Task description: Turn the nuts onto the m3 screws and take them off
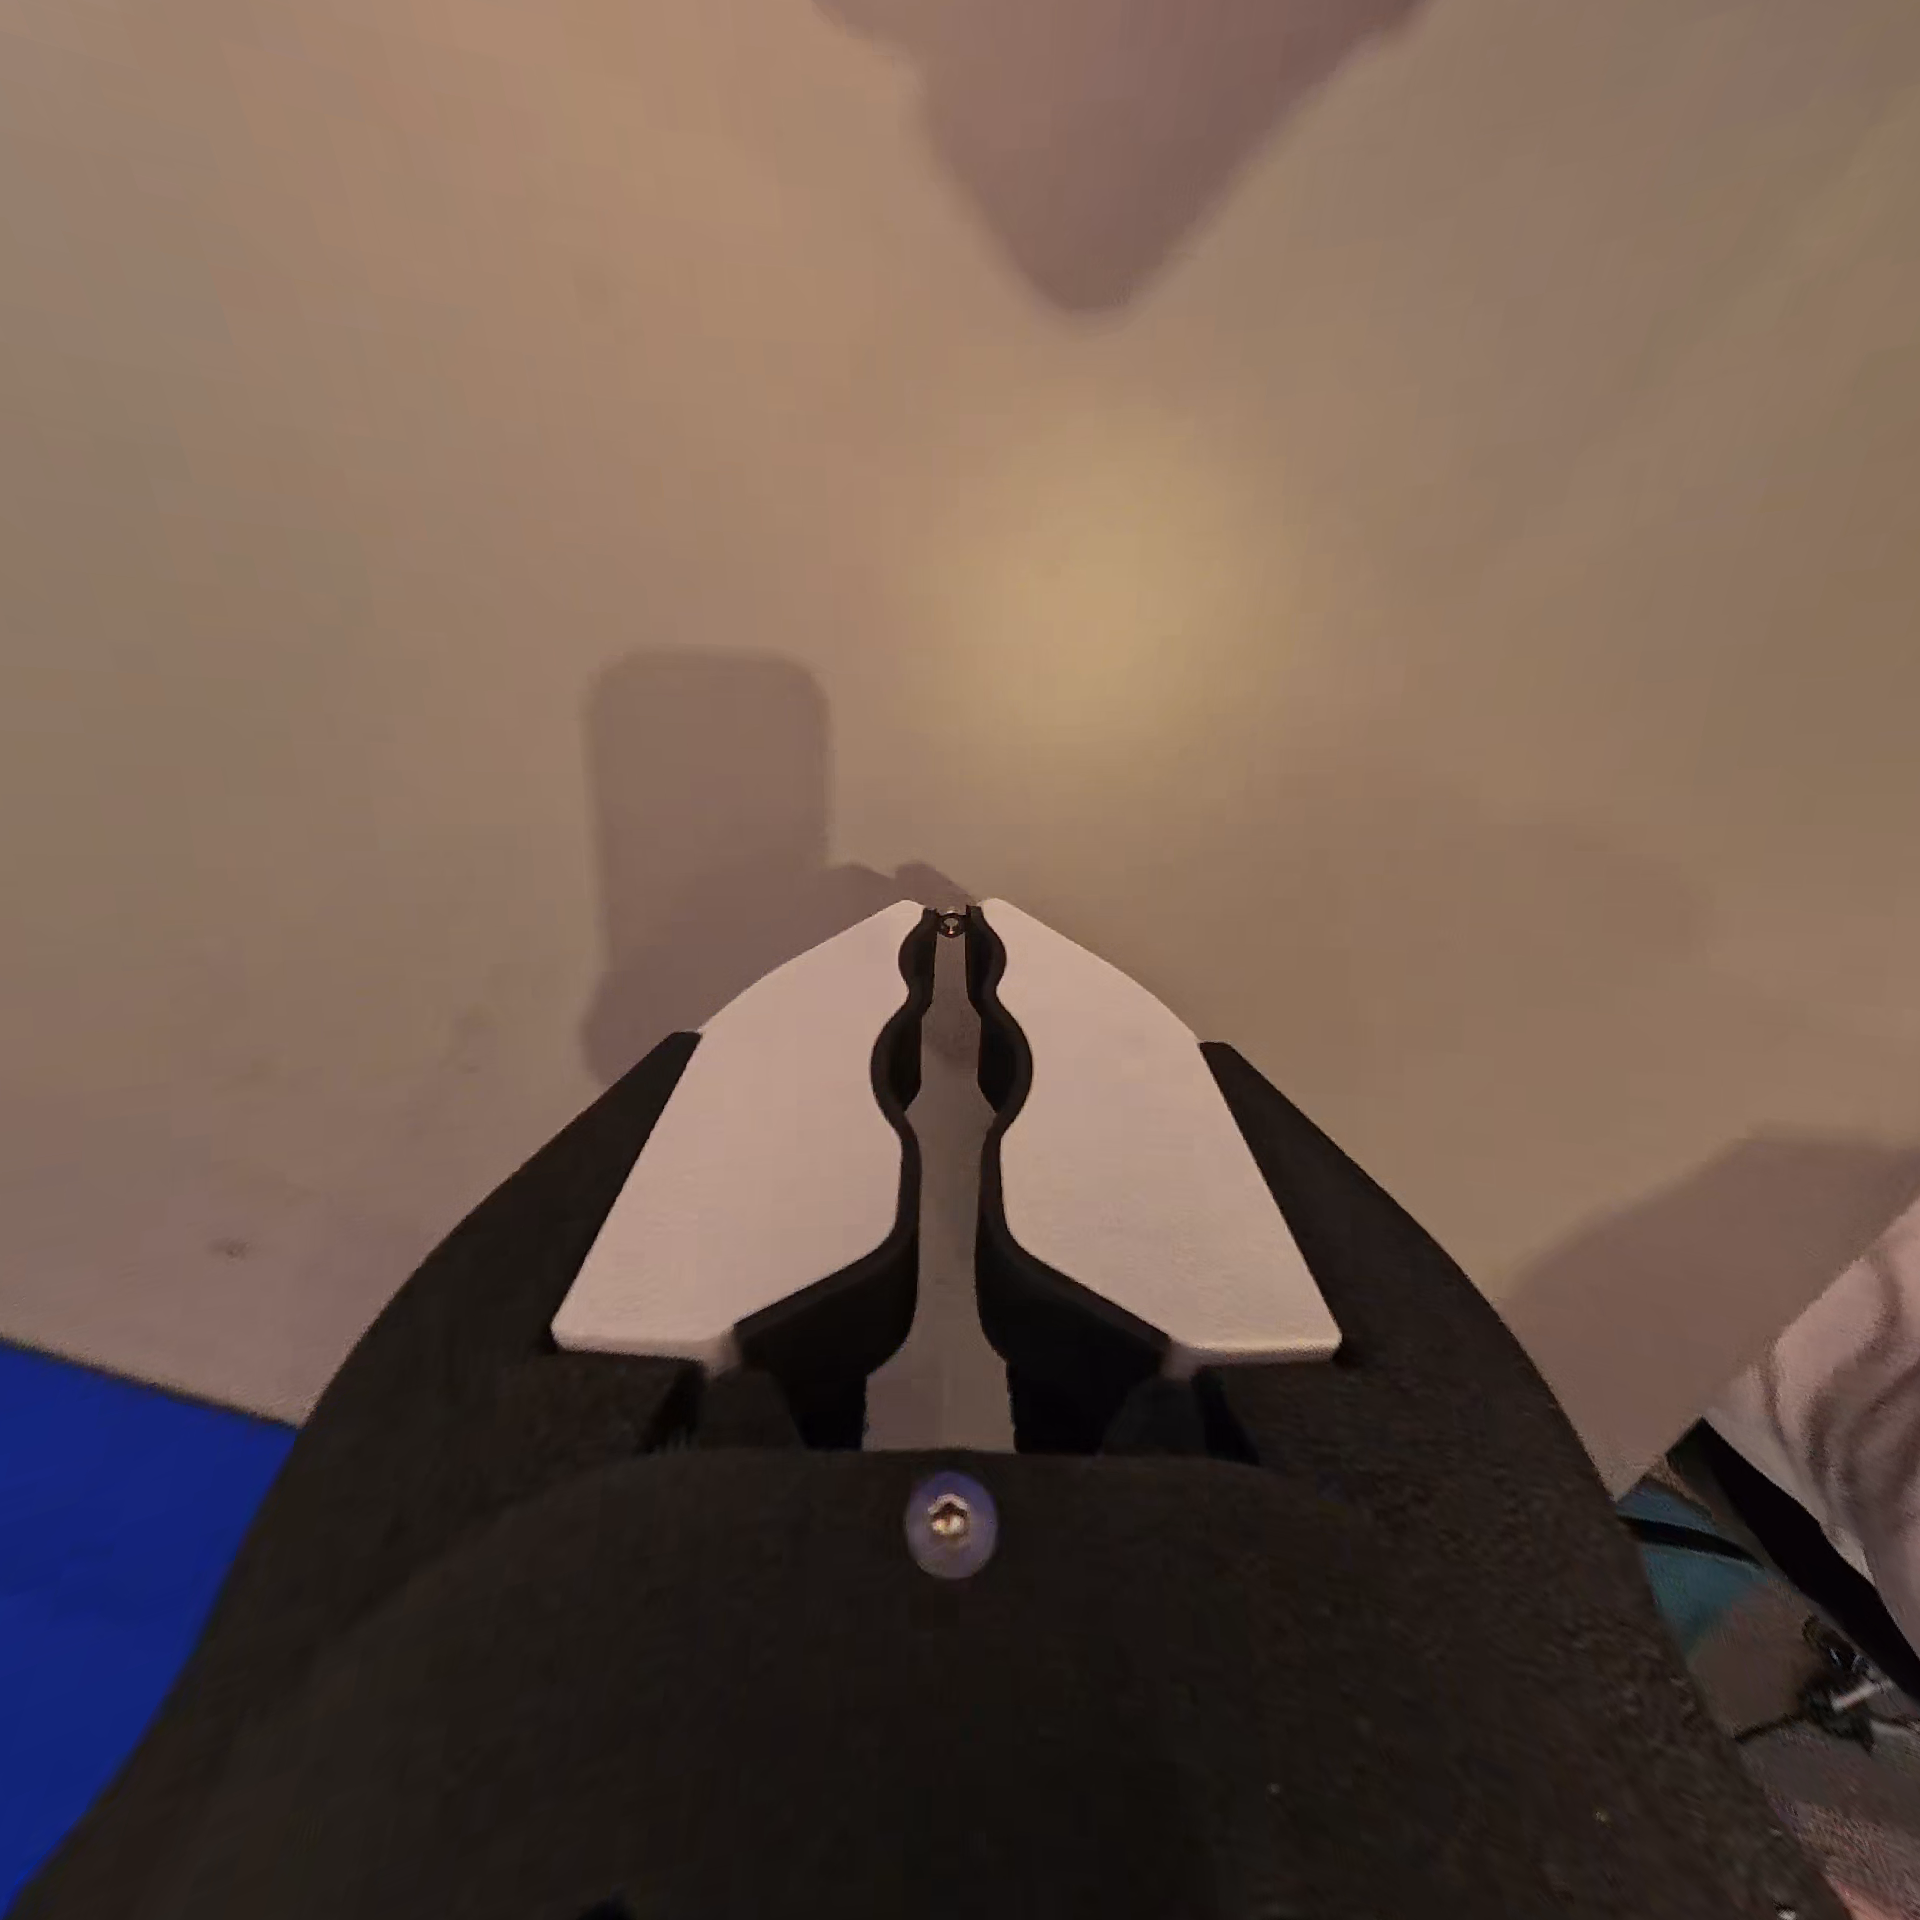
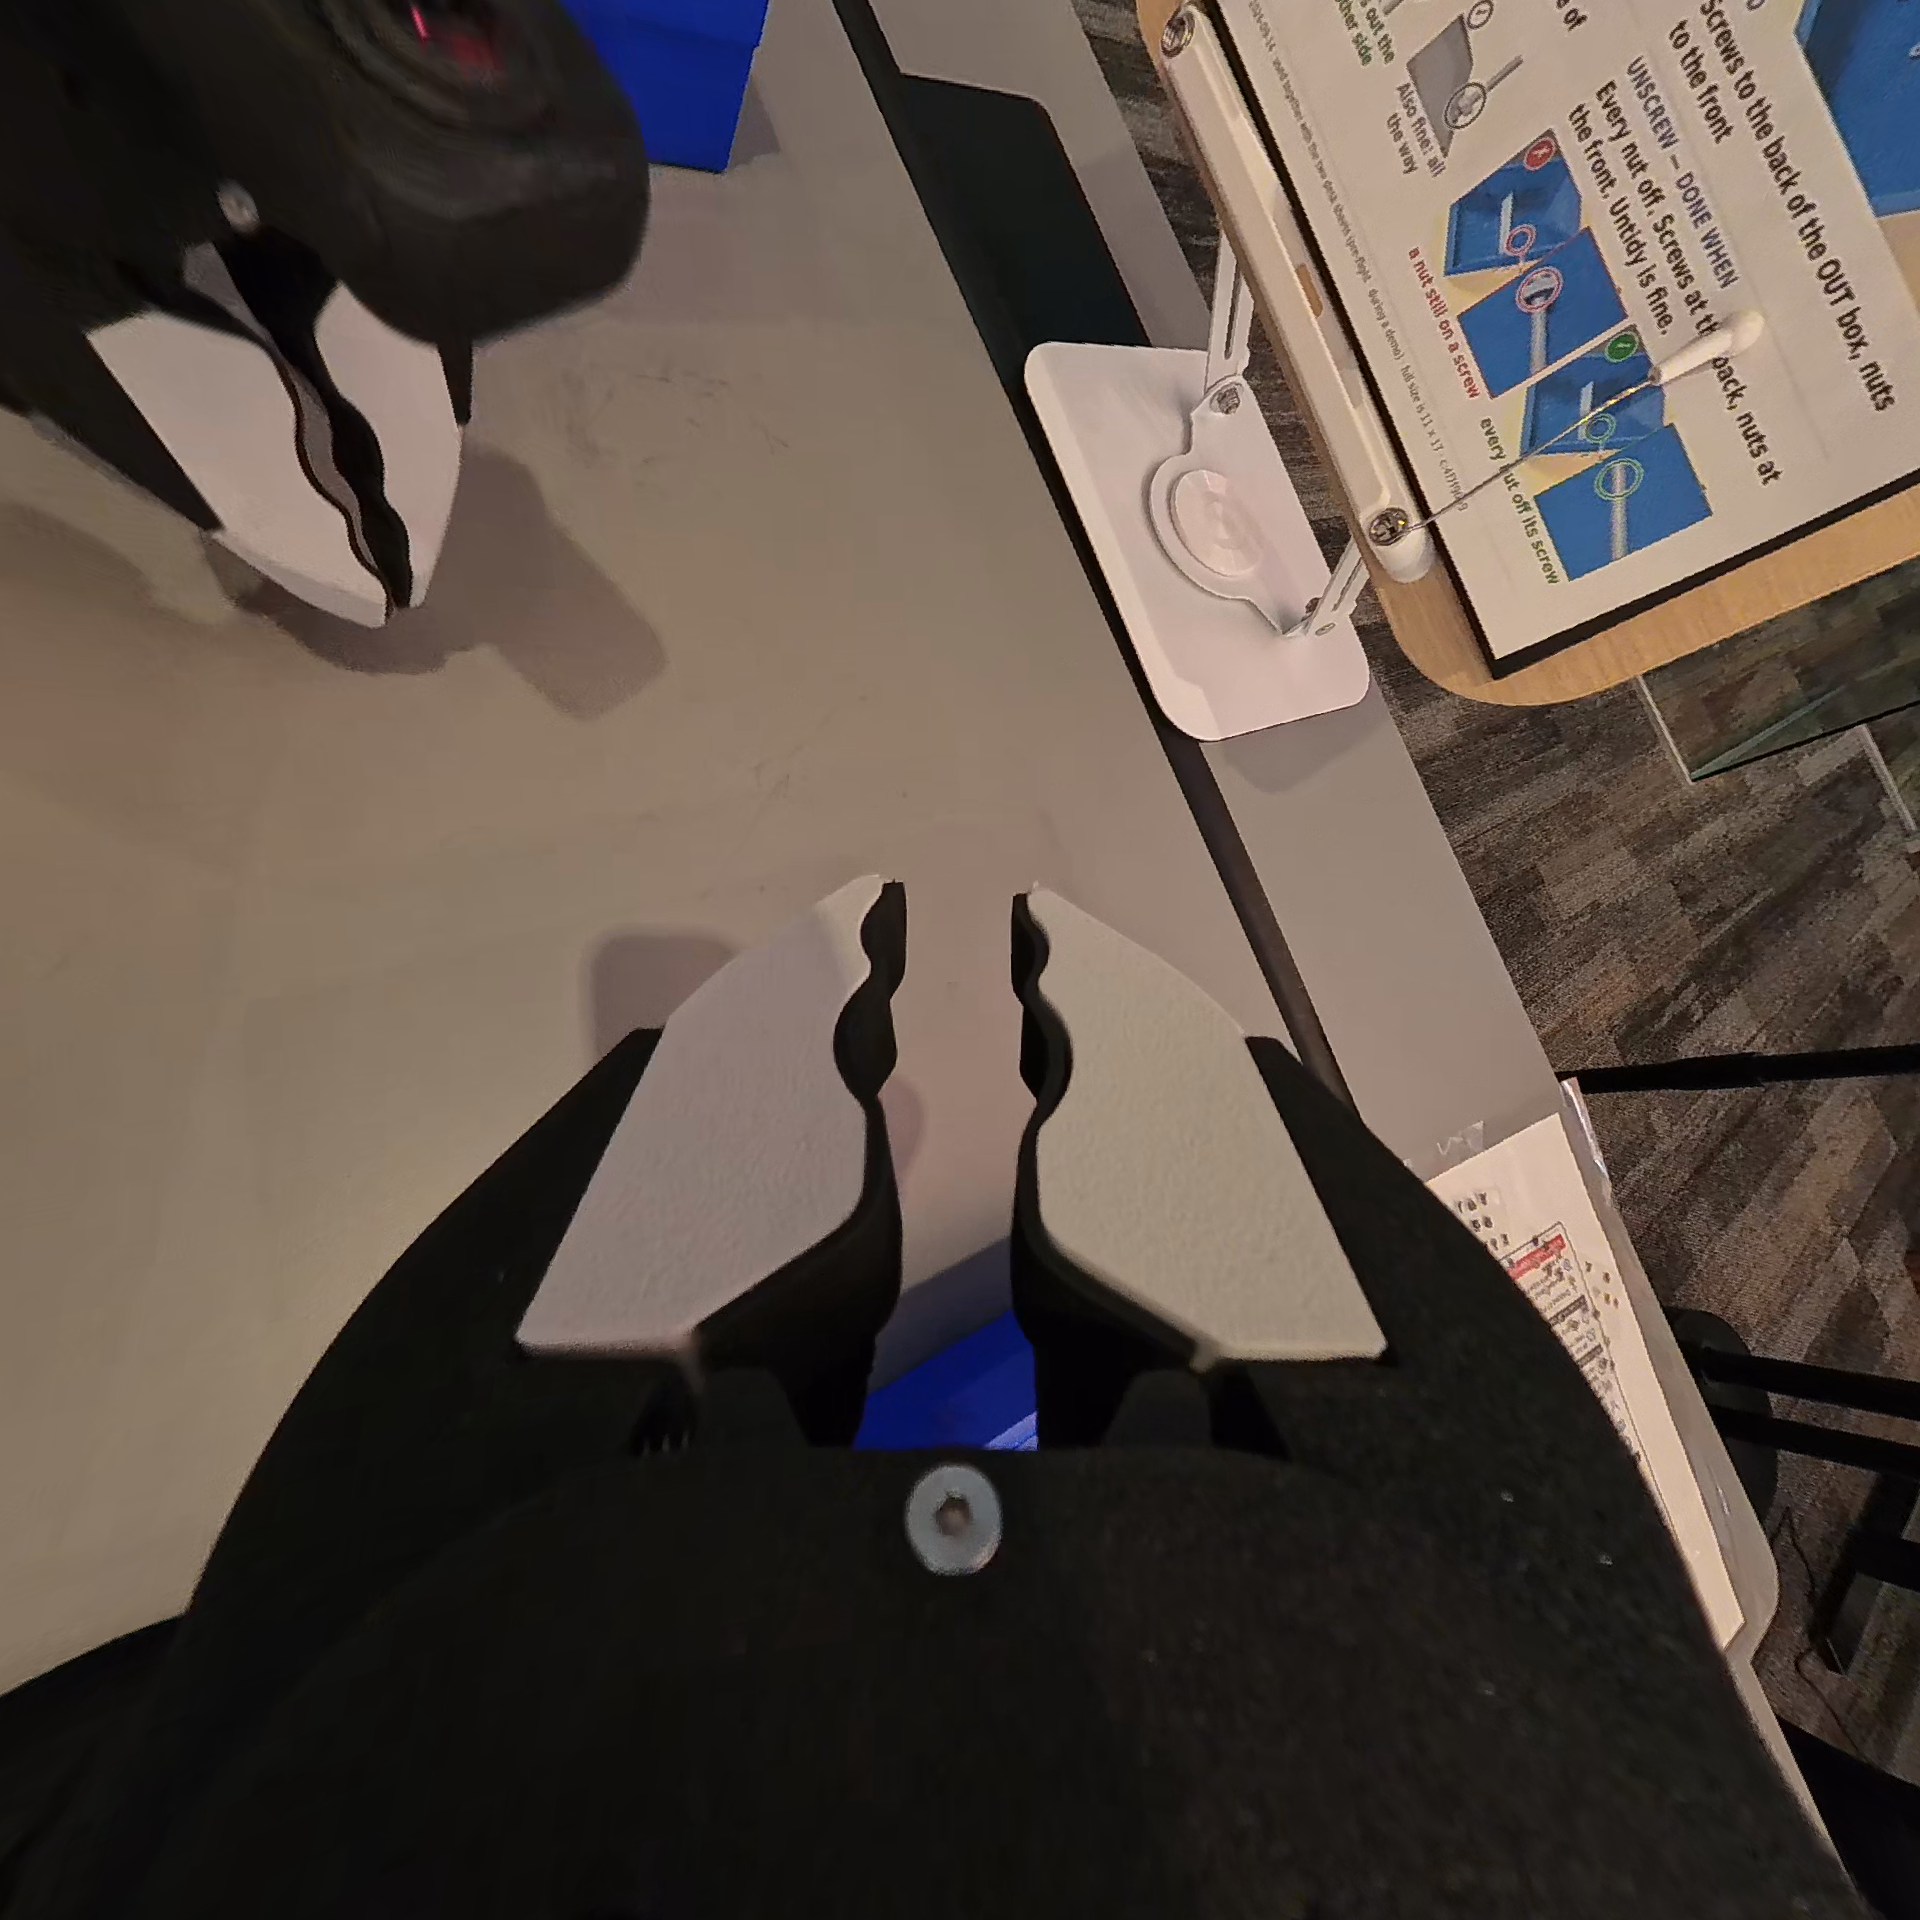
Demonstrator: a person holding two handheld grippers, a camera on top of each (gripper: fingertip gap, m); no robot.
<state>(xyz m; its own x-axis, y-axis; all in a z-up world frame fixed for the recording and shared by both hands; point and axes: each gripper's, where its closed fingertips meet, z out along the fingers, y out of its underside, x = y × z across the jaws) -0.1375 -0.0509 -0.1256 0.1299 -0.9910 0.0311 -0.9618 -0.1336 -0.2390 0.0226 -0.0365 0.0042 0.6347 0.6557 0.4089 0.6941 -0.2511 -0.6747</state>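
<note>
In the left wrist view my left gripper (image 1: 951, 914) is shut on a small metal nut (image 1: 950, 922), pinched at the very fingertips just above the pale table (image 1: 1143, 623). The same gripper shows in the right wrist view (image 2: 393, 603) at the upper left, tips down close to the table, jaws closed. My right gripper (image 2: 958, 894) is open and empty, with a finger-width gap, above the grey table (image 2: 727, 675) near its right edge. No screw is visible in either view.
A blue box shows at the lower left of the left wrist view (image 1: 114, 1507), at the top of the right wrist view (image 2: 686, 73) and under my right gripper (image 2: 945, 1392). A white stand base (image 2: 1174, 540) holds an instruction board (image 2: 1558, 312) at the table's right edge. A printed sheet (image 2: 1569, 1309) lies at right. About 20 centimeters separates my left fingertips from my right.
</note>
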